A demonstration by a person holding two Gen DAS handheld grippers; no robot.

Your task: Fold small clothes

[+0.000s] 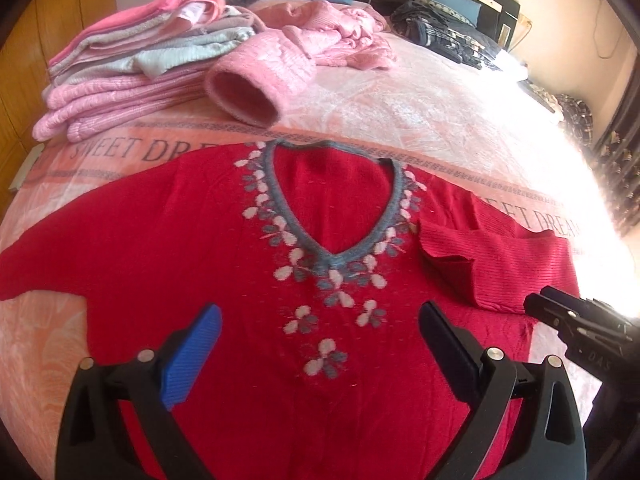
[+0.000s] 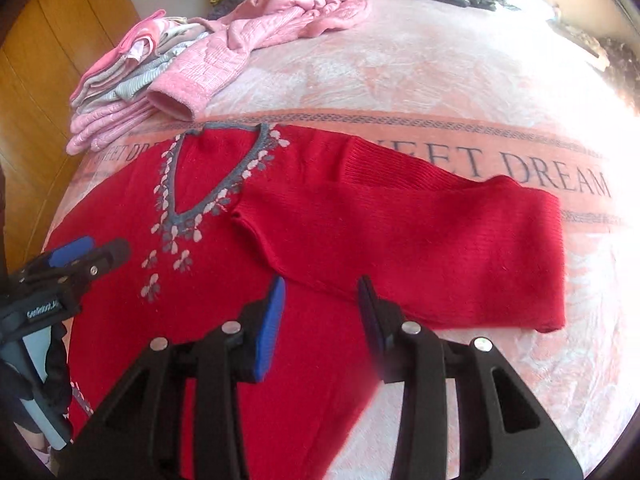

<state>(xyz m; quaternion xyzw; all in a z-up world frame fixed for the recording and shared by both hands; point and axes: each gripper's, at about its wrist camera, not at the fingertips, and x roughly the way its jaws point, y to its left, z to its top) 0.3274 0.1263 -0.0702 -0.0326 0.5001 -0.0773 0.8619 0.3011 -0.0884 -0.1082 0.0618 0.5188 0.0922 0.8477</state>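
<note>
Red sweater (image 1: pixel 248 264) lay flat mid-frame on the bedspread (image 1: pixel 400 112), one sleeve (image 2: pixel 420 240) folded inward. Left gripper (image 1: pixel 320 328) and right gripper (image 2: pixel 322 300) hovered released, apparently clear of the knit.

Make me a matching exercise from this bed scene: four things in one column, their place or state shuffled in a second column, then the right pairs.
Things:
1. red sweater
2. right sleeve
3. folded stack
4. left gripper

Places or states:
A. piled at the bed's far left
B. open, holding nothing
C. spread flat, V-neck facing up
D. folded in across the sweater body

Pairs: 1-C, 2-D, 3-A, 4-B
</note>
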